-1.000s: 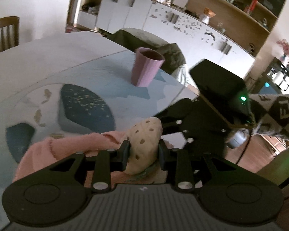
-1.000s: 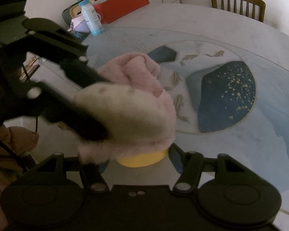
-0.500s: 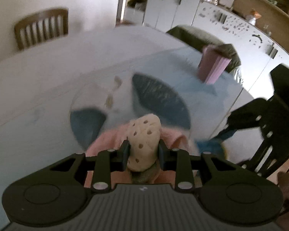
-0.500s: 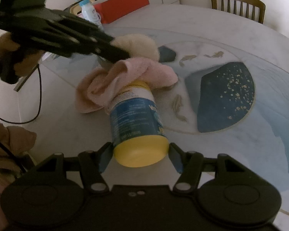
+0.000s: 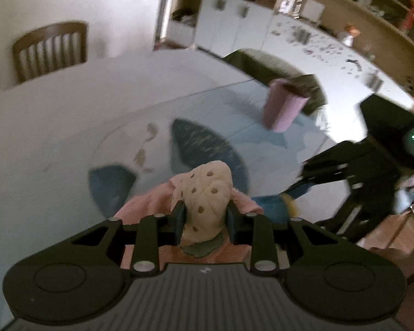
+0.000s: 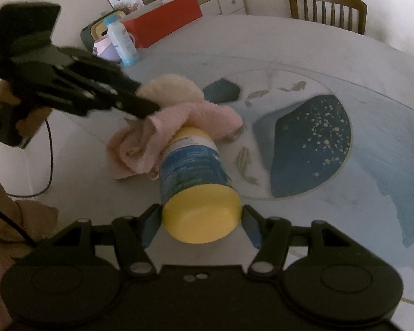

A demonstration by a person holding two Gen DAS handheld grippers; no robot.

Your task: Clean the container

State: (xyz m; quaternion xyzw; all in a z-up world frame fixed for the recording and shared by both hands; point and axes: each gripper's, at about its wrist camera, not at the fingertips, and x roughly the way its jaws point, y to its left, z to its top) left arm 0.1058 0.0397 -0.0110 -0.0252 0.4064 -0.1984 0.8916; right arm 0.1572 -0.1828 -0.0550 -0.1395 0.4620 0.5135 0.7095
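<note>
A blue-labelled container (image 6: 194, 171) with a yellow lid lies pointing away from me, and my right gripper (image 6: 201, 223) is shut on its lid end. A pink and cream cloth (image 6: 179, 118) is draped over the container's far end. My left gripper (image 5: 205, 220) is shut on the cloth's cream spotted part (image 5: 207, 193). In the right wrist view the left gripper (image 6: 140, 104) reaches in from the left and holds the cloth at the top of the container. In the left wrist view a bit of the container (image 5: 273, 207) shows just right of the cloth, with the right gripper (image 5: 309, 179) behind it.
A pink cup (image 5: 284, 107) stands on the patterned table (image 6: 372, 88) further back. A white and blue bottle (image 6: 122, 44), a purple tub and a red box (image 6: 162, 24) sit beyond the table's far left edge. Wooden chairs (image 6: 328, 8) stand at the table's far side.
The left gripper has pulled the cloth off the container's side toward its far end, uncovering the label and lid. The right gripper has held the container in about the same place.
</note>
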